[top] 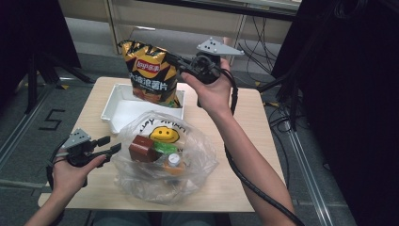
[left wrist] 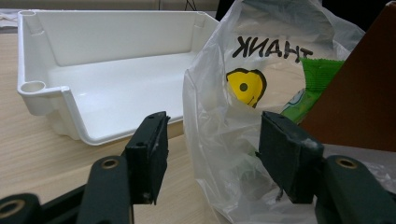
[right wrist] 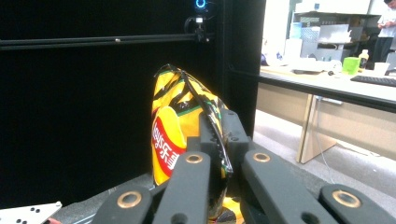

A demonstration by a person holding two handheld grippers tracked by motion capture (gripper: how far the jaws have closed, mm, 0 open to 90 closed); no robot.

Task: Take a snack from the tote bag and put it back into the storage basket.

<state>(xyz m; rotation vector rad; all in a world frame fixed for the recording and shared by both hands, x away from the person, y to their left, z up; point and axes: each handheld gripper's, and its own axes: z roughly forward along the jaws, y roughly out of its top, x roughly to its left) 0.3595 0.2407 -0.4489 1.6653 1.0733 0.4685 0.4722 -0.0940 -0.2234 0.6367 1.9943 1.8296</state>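
My right claw (top: 181, 62) is clamped tight on the top edge of the yellow chip bag (top: 150, 75), which hangs upright above the white tray (top: 117, 110) at the far side of the bench (top: 226, 188). In the right gripper view the bag's crimped seam (right wrist: 212, 126) sits pinched between my jaws. My left claw (top: 112, 144) stands partly open at the left side of the clear plastic bag (top: 197, 165), its pads (left wrist: 149, 149) holding nothing, the film just between them.
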